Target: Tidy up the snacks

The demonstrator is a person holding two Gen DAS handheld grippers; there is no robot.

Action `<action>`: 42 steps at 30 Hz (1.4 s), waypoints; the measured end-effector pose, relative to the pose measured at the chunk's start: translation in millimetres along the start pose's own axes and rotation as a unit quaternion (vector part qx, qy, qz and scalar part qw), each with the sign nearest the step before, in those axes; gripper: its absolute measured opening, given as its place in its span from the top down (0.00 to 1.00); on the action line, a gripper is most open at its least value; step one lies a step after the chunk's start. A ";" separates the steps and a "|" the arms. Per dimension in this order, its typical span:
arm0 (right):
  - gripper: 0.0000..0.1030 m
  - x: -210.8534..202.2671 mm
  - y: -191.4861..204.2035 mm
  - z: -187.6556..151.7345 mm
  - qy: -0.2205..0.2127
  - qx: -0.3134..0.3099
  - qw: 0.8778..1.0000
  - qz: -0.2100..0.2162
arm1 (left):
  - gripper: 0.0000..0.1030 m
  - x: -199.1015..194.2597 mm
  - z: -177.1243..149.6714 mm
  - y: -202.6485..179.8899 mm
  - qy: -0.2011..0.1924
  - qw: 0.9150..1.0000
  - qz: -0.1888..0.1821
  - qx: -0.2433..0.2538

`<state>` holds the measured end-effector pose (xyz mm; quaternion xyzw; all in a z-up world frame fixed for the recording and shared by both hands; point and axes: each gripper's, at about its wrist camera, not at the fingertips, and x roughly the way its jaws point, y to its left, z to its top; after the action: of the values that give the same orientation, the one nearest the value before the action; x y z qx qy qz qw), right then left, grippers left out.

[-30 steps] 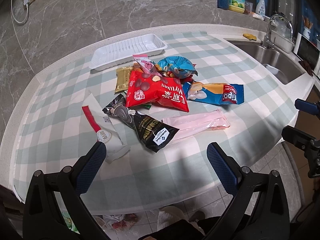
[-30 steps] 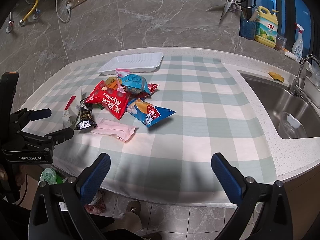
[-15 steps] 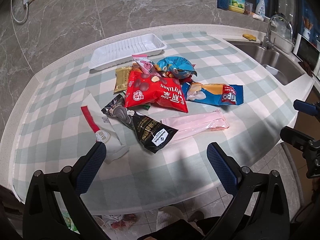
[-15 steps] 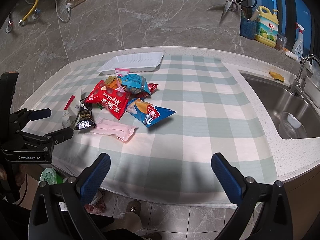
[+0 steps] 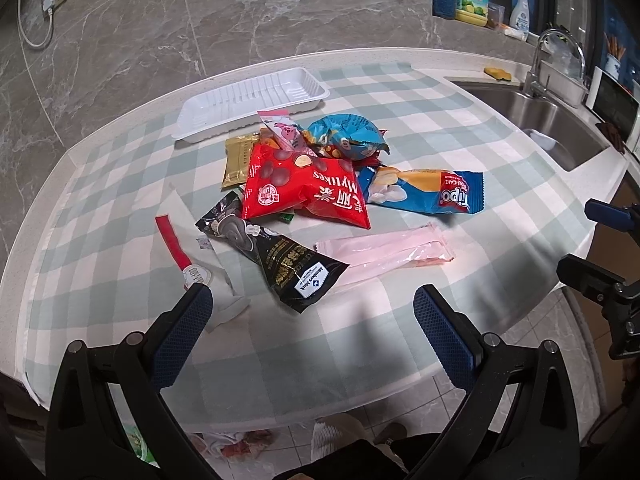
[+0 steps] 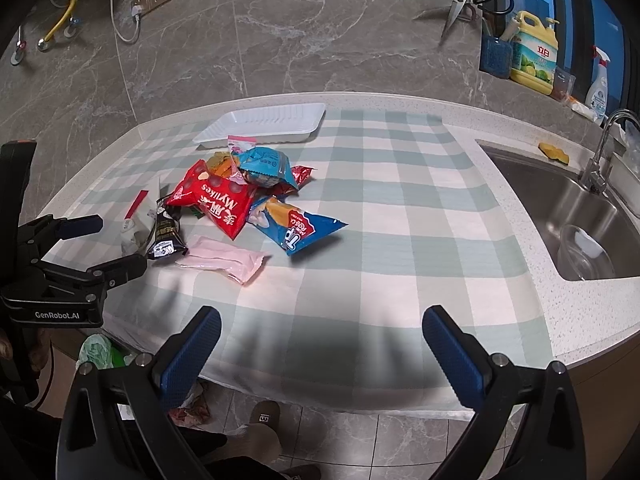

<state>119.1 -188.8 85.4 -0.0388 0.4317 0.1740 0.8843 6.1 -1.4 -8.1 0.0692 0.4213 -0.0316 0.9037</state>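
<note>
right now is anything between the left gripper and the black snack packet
Nothing visible. The left gripper is open just short of the black packet, with only bare checked cloth between them. The pink packet lies beside it, to the right.

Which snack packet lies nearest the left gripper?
The black packet with the white label: its corner reaches closest to the left gripper; the pink packet lies just beyond.

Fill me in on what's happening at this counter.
A person holds a claw in each hand, about to sort a pile of snack packets on the checked cloth. The left claw and right claw are both open and empty, hovering at the counter's near edge. The red Mylikes bag, blue Tipo pack and pink packet lie untouched. The white tray behind them is empty.
</note>
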 end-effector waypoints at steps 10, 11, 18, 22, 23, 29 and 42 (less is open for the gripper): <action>0.00 2.1 -1.5 1.7 0.001 0.001 1.000 0.000 | 0.01 1.2 1.0 -4.8 0.001 1.000 0.000 0.001; 0.00 2.1 -1.5 1.7 0.001 0.001 1.000 0.000 | 0.01 1.4 1.0 -5.1 0.001 1.000 0.001 0.001; 0.00 4.5 -1.6 2.3 0.001 0.001 1.000 0.000 | 0.01 1.9 2.7 -8.4 0.003 1.000 0.001 0.001; 0.00 4.6 -2.2 3.0 0.001 0.001 1.000 0.001 | 0.01 2.6 3.7 -12.1 0.003 1.000 0.002 0.000; 0.00 3.9 -2.7 3.5 0.001 0.000 1.000 0.001 | 0.01 3.9 4.4 -12.3 0.004 1.000 0.003 -0.001; 0.00 6.9 -5.5 3.9 0.004 -0.003 1.000 0.002 | 0.01 6.6 5.3 -3.7 0.008 1.000 0.001 -0.008; 0.00 12.6 2.7 4.7 0.005 -0.006 1.000 0.004 | 0.01 8.6 6.5 -0.7 0.014 1.000 0.004 -0.015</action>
<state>128.8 -181.8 78.7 -0.0429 0.4356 0.1801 0.8809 16.5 -3.1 -10.6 0.0575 0.4338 -0.0204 0.8989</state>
